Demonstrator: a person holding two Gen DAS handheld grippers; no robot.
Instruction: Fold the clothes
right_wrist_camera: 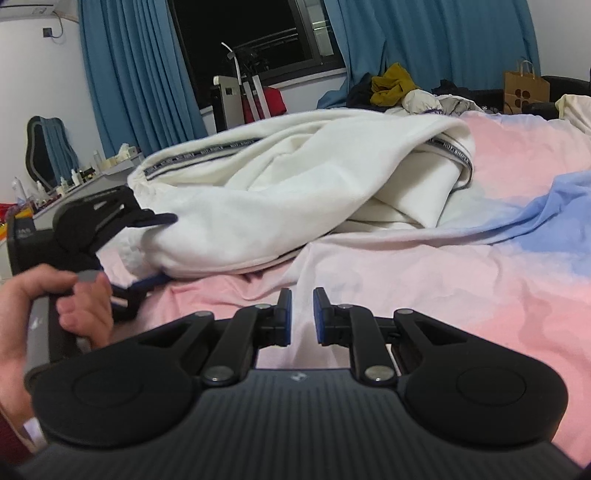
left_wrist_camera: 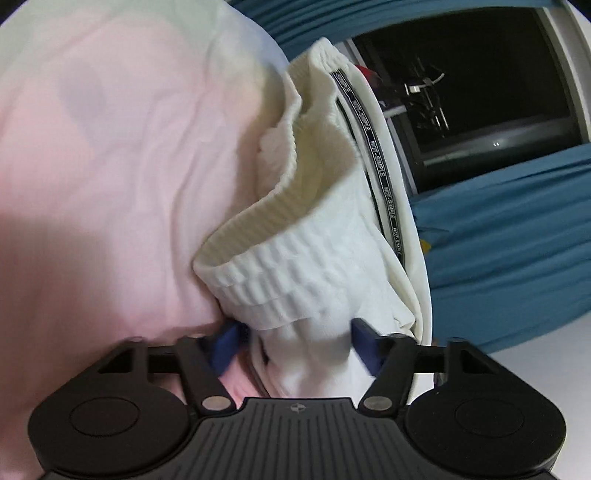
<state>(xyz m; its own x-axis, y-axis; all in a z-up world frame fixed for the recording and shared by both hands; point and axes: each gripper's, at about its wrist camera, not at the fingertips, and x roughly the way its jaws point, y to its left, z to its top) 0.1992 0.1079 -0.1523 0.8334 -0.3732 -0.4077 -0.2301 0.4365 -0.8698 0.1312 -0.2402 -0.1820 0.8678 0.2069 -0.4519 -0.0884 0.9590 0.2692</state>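
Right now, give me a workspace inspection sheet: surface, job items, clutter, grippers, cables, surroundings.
Surface: bed sheet, pink fading to blue, wrinkled.
Job's things: white garment with a dark lettered stripe, bunched on the sheet, not yet folded; its ribbed cuff sits at the left gripper.
Clutter: clothes pile and paper bag at the far edge of the bed; bottles on a desk.
Grippers: left gripper has garment fabric between its fingers; right gripper is empty, fingers slightly apart, low over the sheet.
Cables: nothing seen.
Surroundings: blue curtains, dark window, chair.
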